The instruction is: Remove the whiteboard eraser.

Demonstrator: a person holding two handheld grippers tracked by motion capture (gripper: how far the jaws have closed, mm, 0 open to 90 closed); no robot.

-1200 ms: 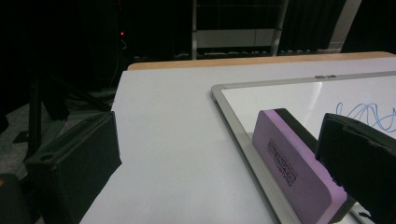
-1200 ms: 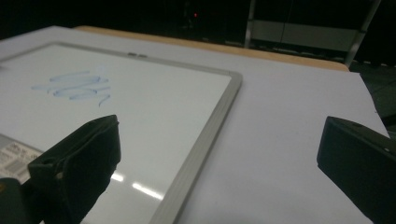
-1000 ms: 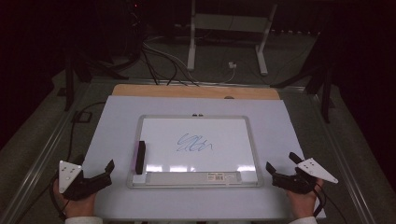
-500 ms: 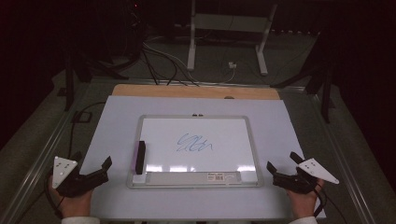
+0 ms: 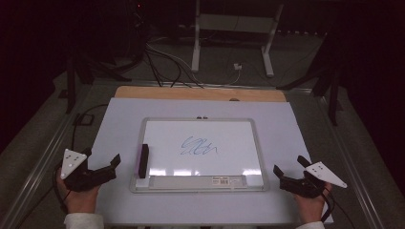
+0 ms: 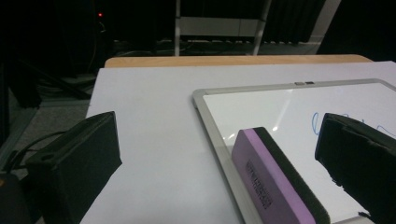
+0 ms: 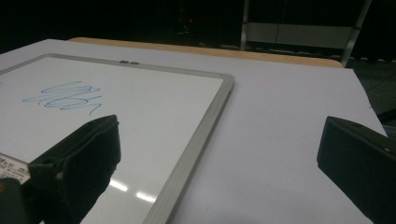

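Down at the near left corner of the pale lilac table cover (image 5: 119,124), the left gripper (image 5: 112,165) rests in a person's hand with its two black jaws spread wide and holding nothing; it points right, toward the whiteboard's left edge. Just beside it, to the right, a purple-and-black block eraser (image 5: 143,160) lies on the left margin of the silver-framed rectangular whiteboard (image 5: 200,121), its long side running near to far. In the left gripper view the eraser (image 6: 273,179) sits between the two spread jaws, a little farther off than their tips, untouched, with its purple face turned left and its dark felt side toward the board.

A blue marker scribble (image 5: 198,147) sits near the middle of the board, well apart from the eraser. At the near right, the right gripper (image 5: 289,170) is likewise held with jaws wide apart and empty, just off the whiteboard's right near corner. Its own view shows the board's silver frame (image 7: 205,126) running between its jaws and the scribble (image 7: 65,98) farther left. A bare wooden table edge (image 5: 200,94) shows at the far side.
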